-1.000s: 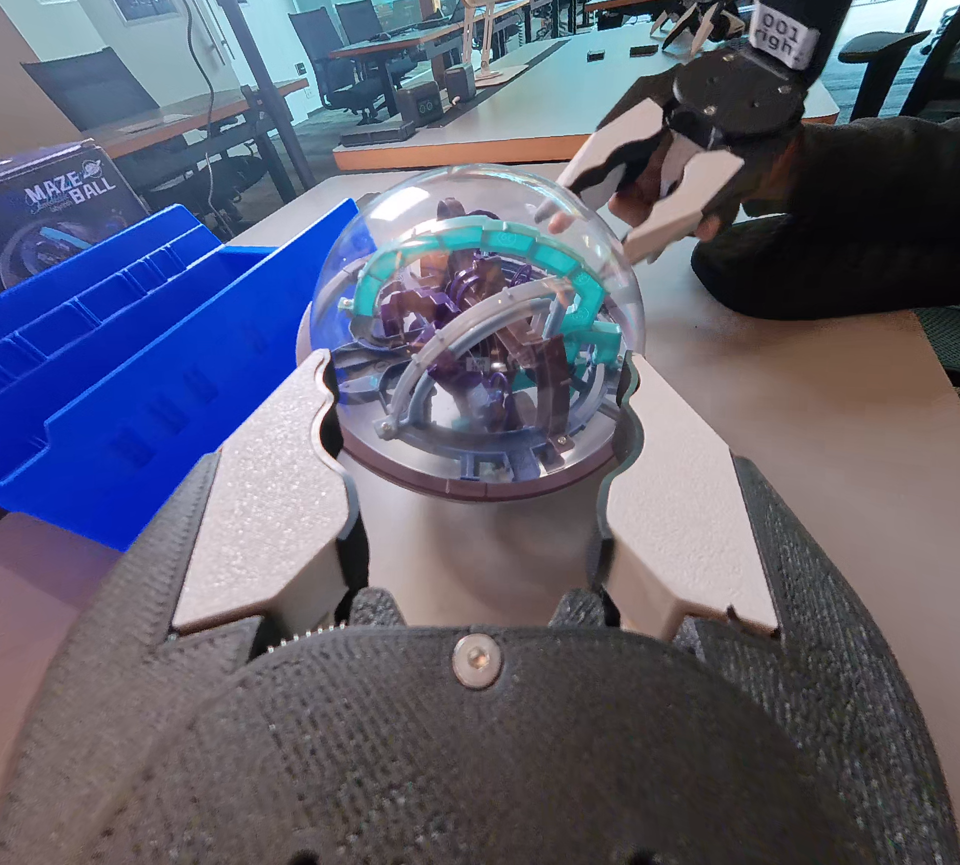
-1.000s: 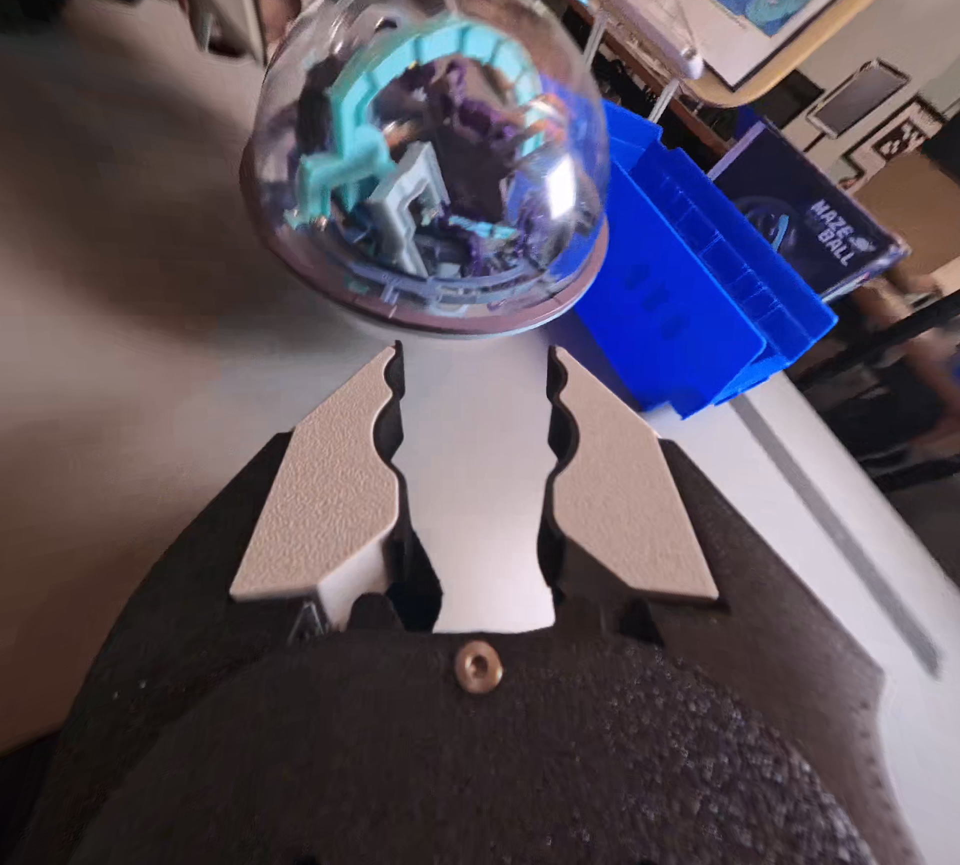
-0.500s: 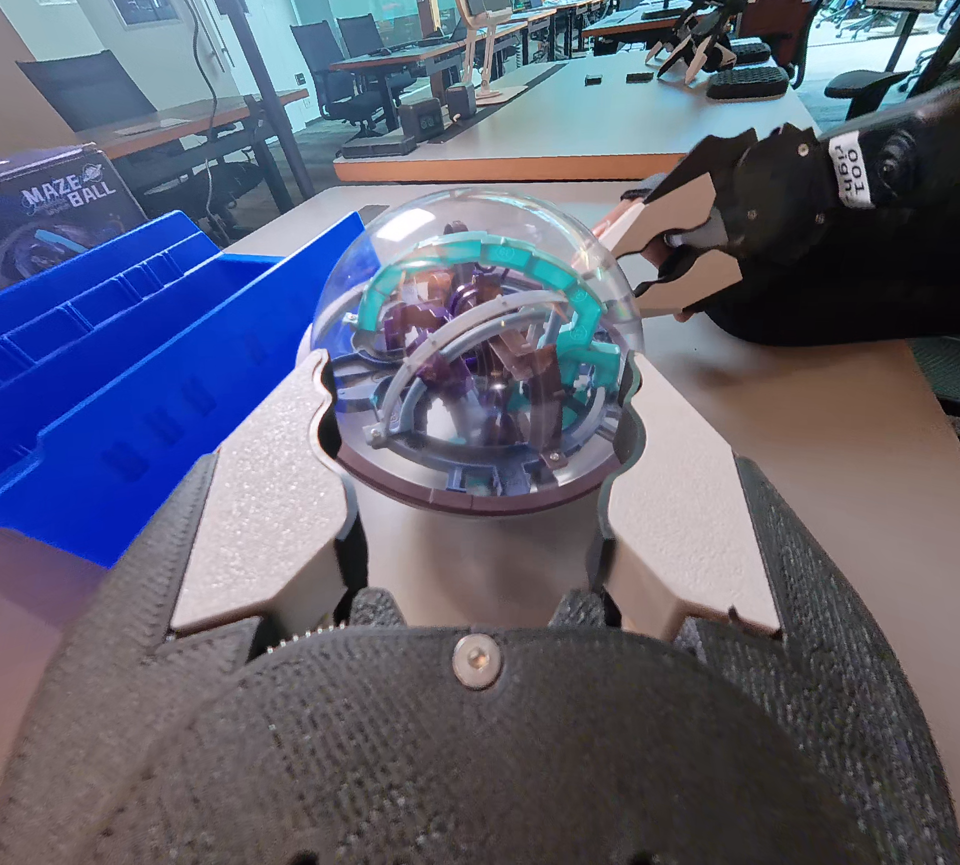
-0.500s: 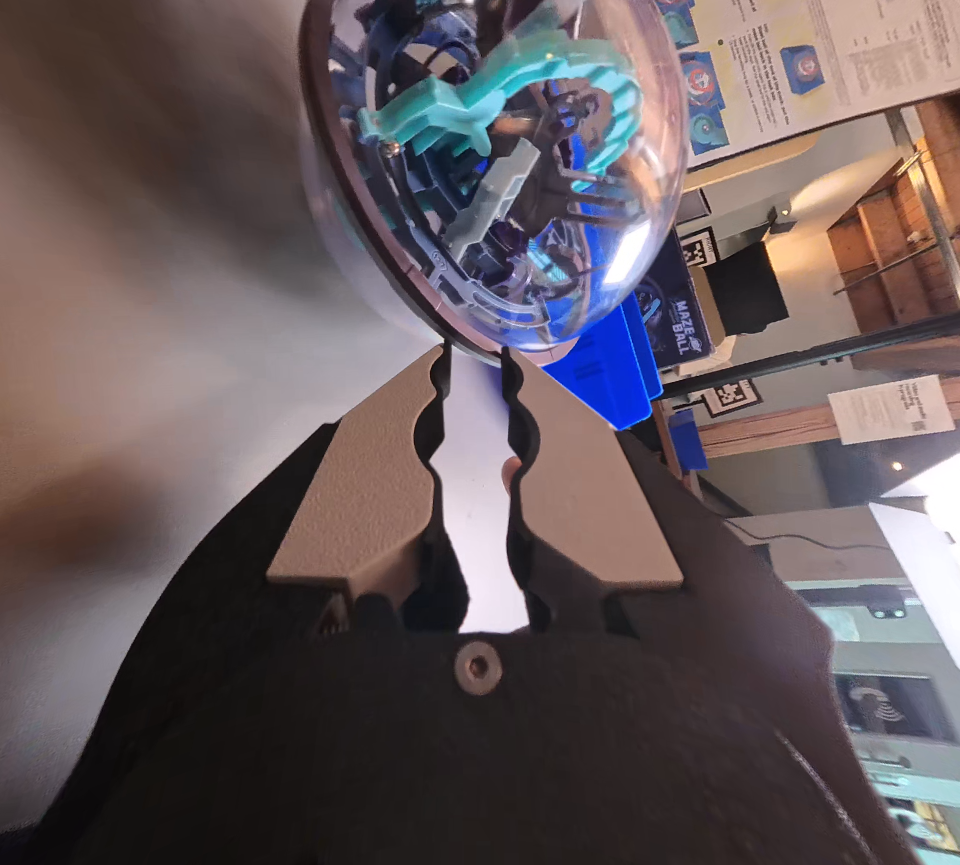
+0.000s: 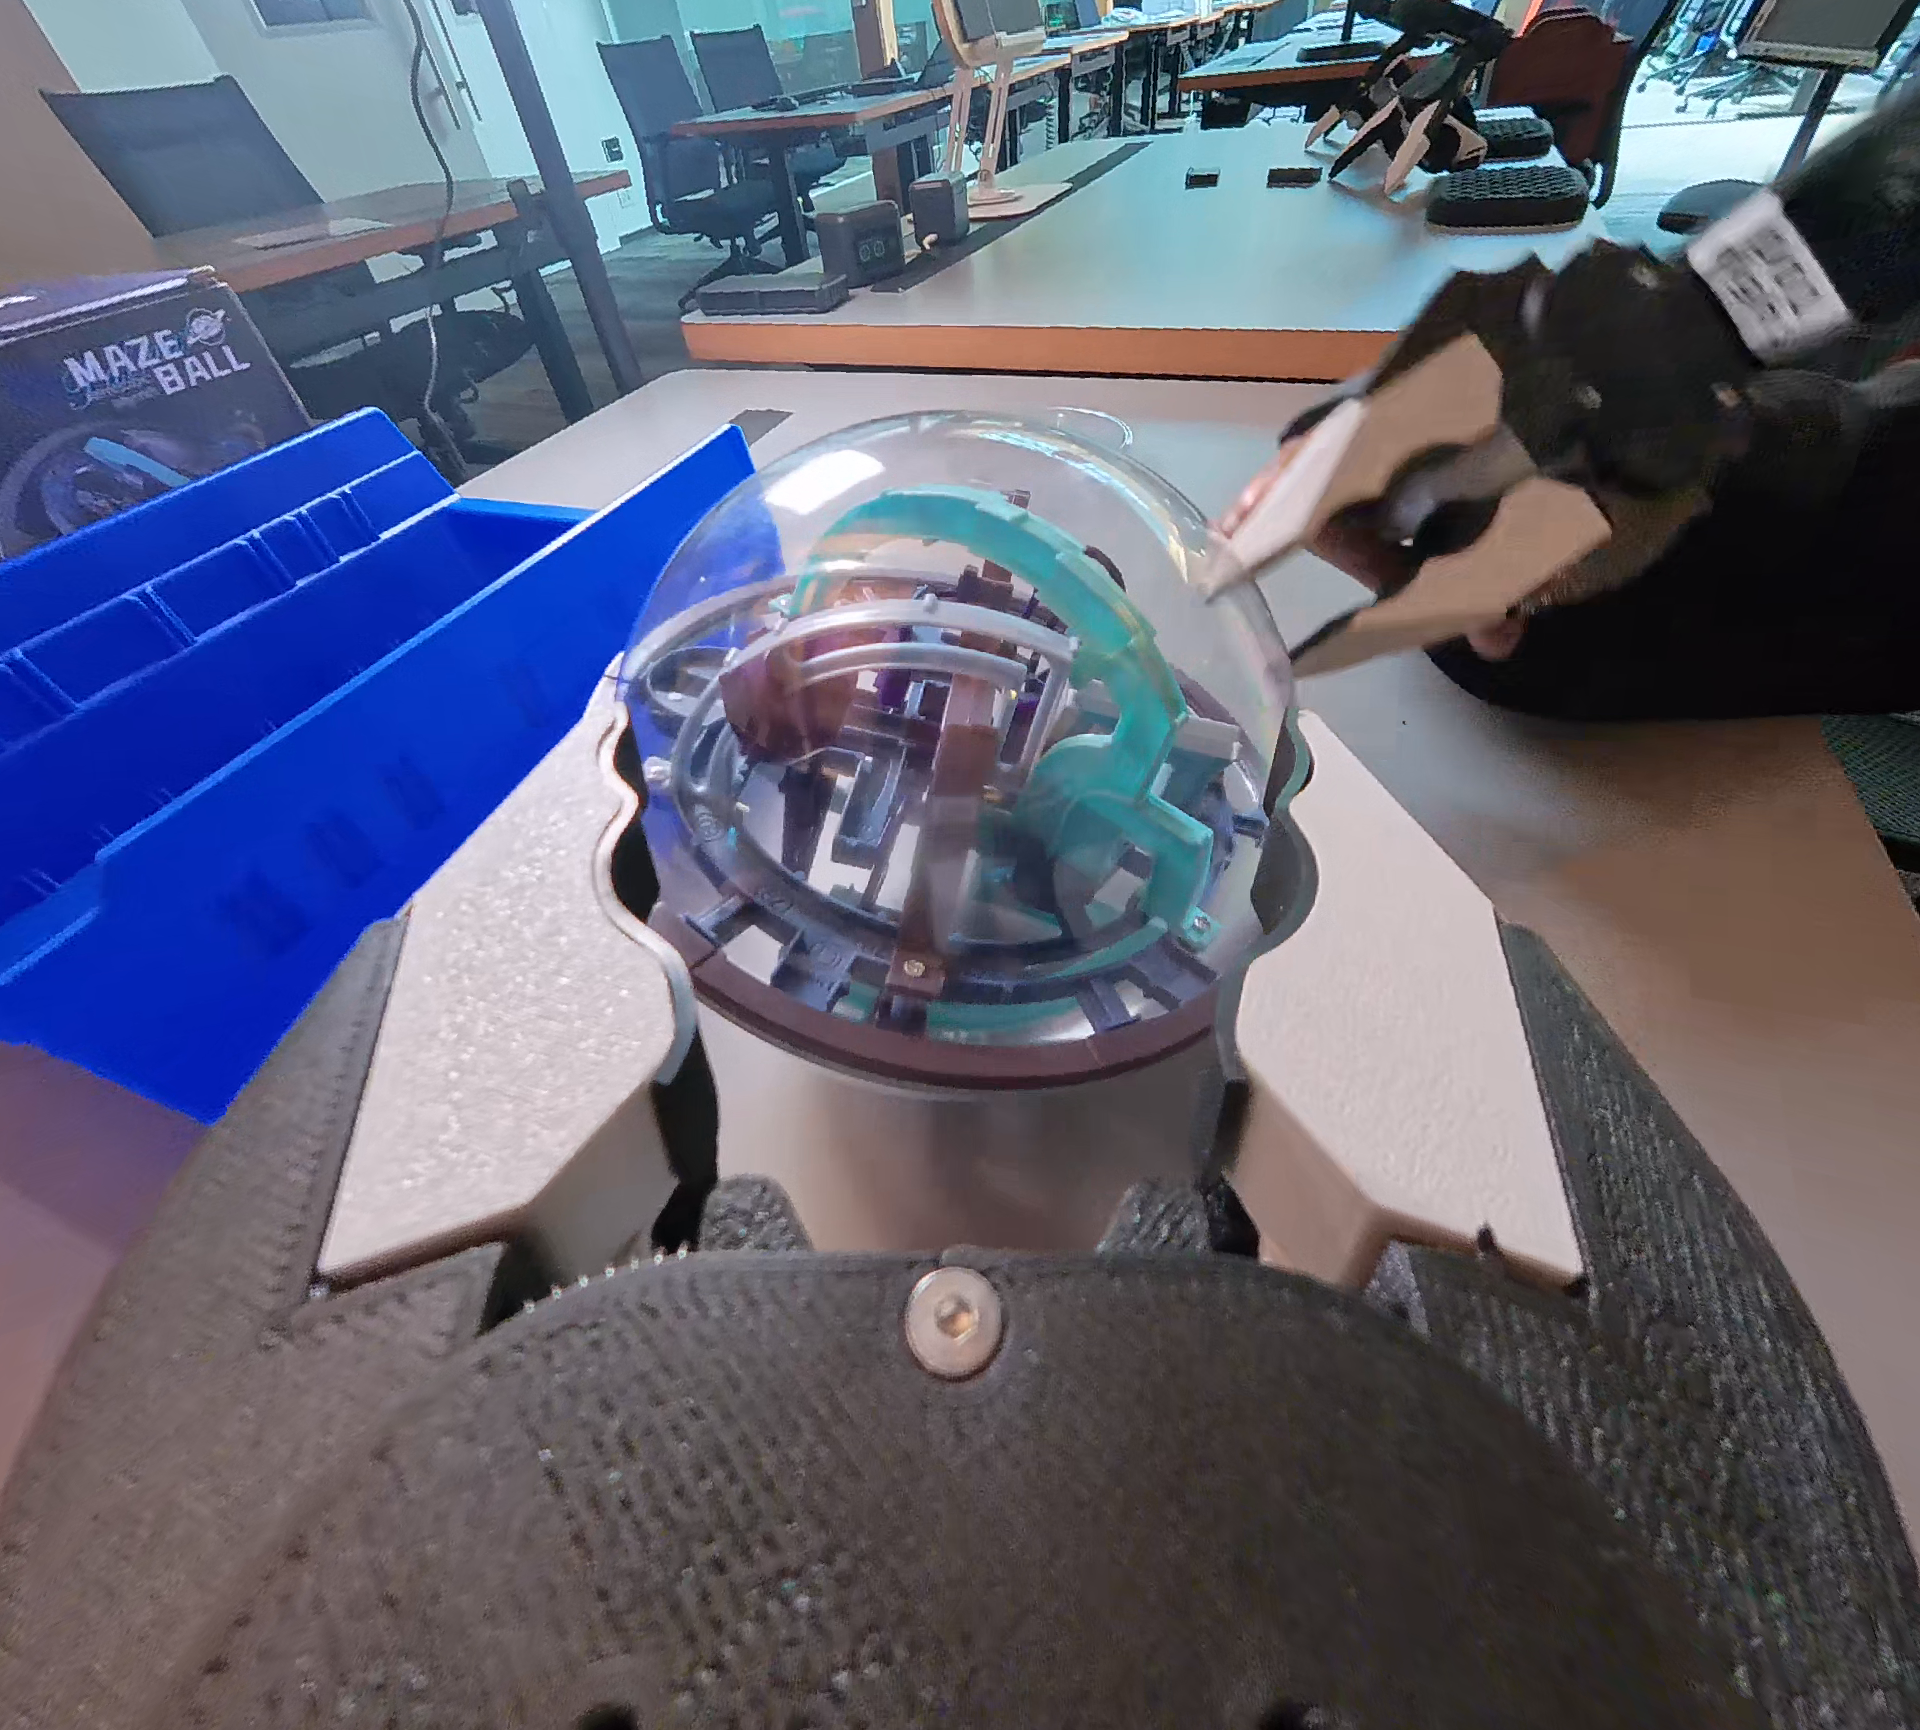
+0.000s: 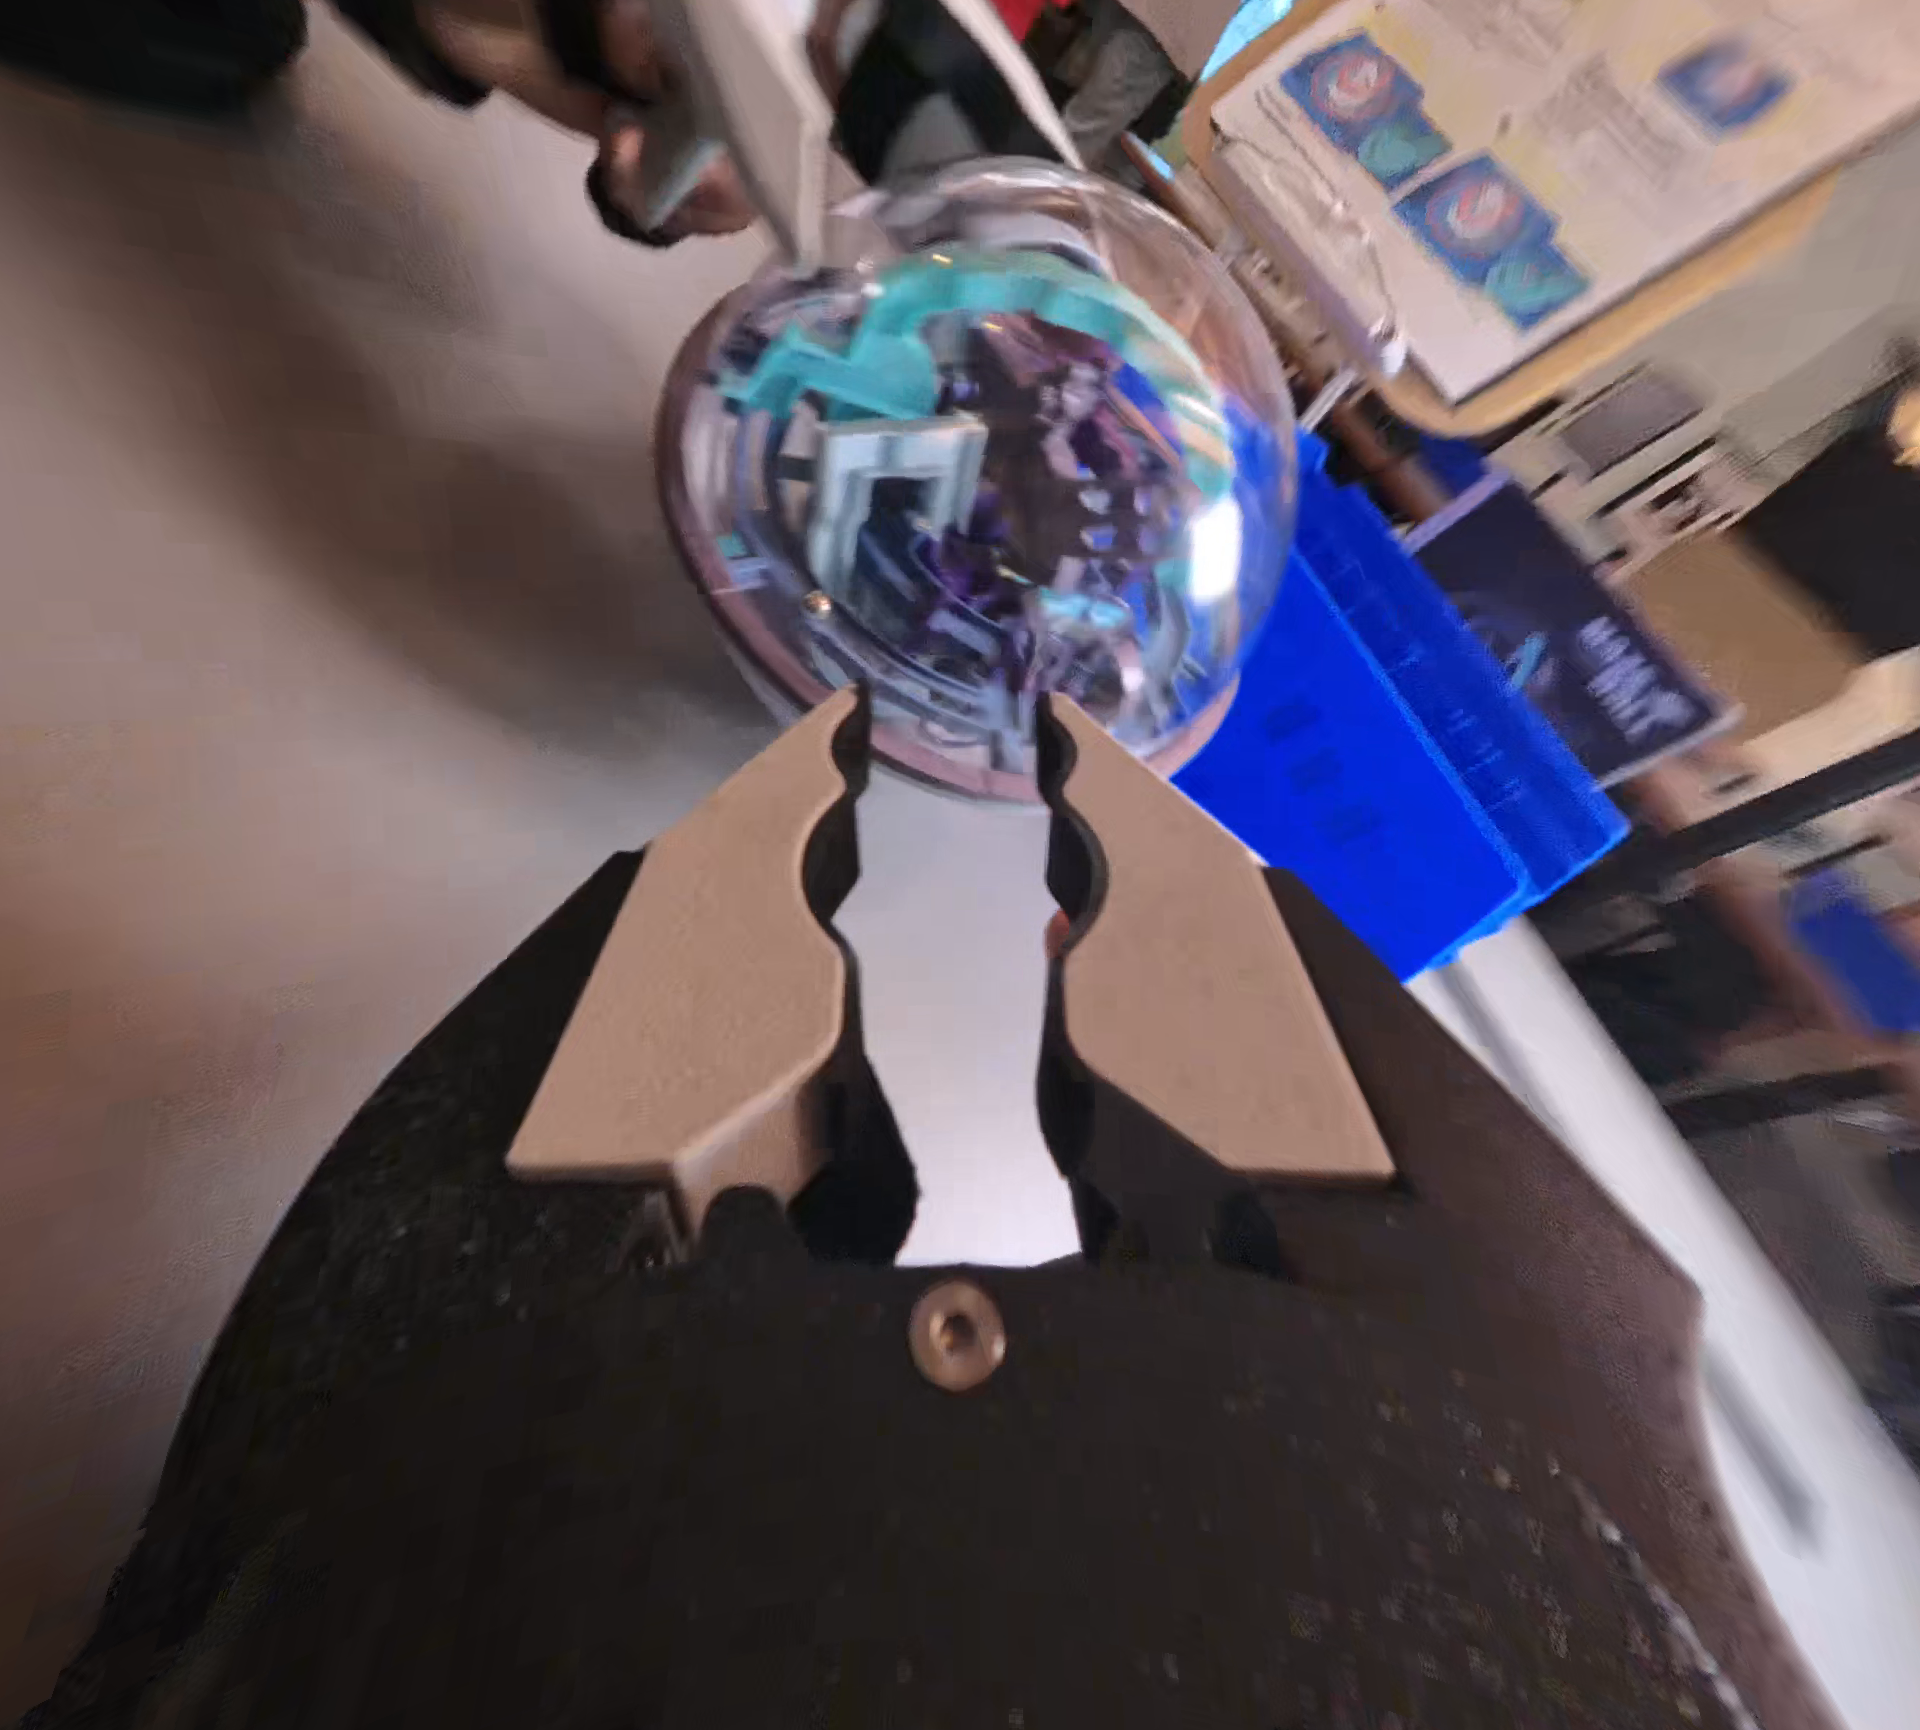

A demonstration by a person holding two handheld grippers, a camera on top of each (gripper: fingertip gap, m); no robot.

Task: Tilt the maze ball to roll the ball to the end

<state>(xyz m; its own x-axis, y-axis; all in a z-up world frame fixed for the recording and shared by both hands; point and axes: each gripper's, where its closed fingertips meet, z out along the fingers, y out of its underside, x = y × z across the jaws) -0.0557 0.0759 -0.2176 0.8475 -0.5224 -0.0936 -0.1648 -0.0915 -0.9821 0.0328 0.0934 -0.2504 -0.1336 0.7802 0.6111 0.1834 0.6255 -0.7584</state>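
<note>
The maze ball (image 5: 951, 745) is a clear sphere with teal, grey and purple tracks and a brown ring, held above the table (image 5: 1621, 901). My left gripper (image 5: 956, 735) is shut on it, one finger on each side. The ball is tilted so the teal track leans right. My right gripper (image 5: 1252, 626) sits at the ball's upper right with its jaws a narrow gap apart and its tips against the dome. In the right wrist view my right gripper (image 6: 956, 714) points at the ball (image 6: 987, 475) near its ring. A small steel ball (image 6: 818, 603) sits near the ring's left.
A blue divided bin (image 5: 260, 693) stands just left of the ball, and it also shows in the right wrist view (image 6: 1382, 776). The toy's dark box (image 5: 135, 423) stands behind it. A dark sleeve (image 5: 1714, 641) rests on the table at right. A printed board (image 6: 1558, 70) stands behind.
The ball has rolled in my left grip, and its teal track has swung from the top to the right. My right gripper narrowed, then widened a little, and stays at the ball's right.
</note>
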